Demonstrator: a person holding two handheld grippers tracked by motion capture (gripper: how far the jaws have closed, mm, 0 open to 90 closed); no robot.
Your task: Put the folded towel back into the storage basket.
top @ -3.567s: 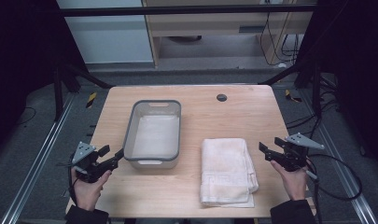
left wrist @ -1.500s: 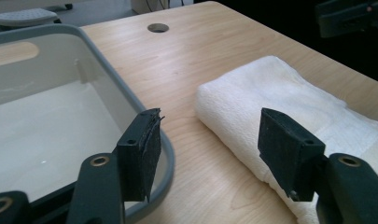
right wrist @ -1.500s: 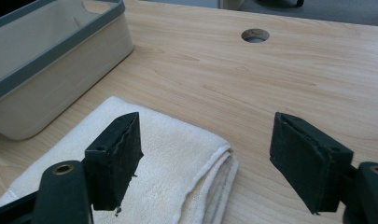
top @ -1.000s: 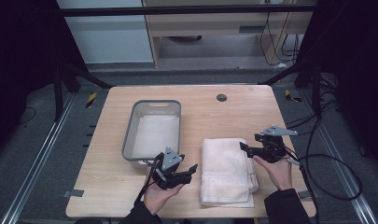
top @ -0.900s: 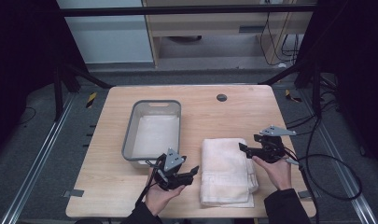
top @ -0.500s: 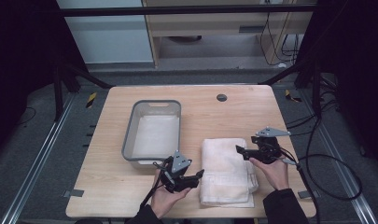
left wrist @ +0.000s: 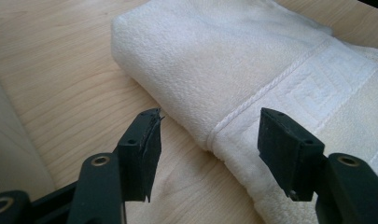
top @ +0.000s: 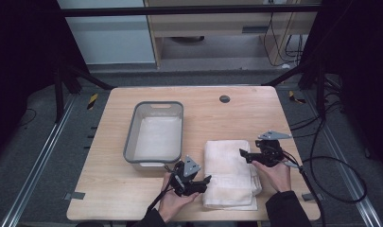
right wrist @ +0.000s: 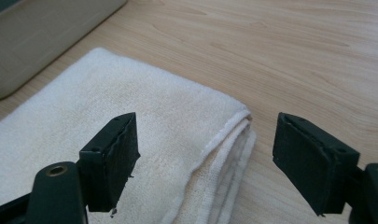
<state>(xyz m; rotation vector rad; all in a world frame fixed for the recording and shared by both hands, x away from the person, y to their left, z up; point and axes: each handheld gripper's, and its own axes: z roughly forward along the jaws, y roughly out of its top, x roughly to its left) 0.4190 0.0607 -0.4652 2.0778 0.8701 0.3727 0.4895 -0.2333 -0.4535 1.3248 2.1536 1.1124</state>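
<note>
Folded towel (top: 230, 172) lies flat on the desk (top: 255, 109) near its front edge, right of the grey bin (top: 155, 135). Left gripper (top: 195, 182) and right gripper (top: 248, 155) flank its opposite sides, jaws wide apart and empty, apparently lined up to pinch both edges together.

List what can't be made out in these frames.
- Towel: its near edge is cut off by the frame bottom in the left gripper view; how many folds it has is hidden inside the stack.
- Bin: a blurred wall alone at the corner of the right gripper view; inside cut off.
- Left gripper: in the high view, too small to judge its gap.
- Dark disc on the table: too small to identify.
</note>
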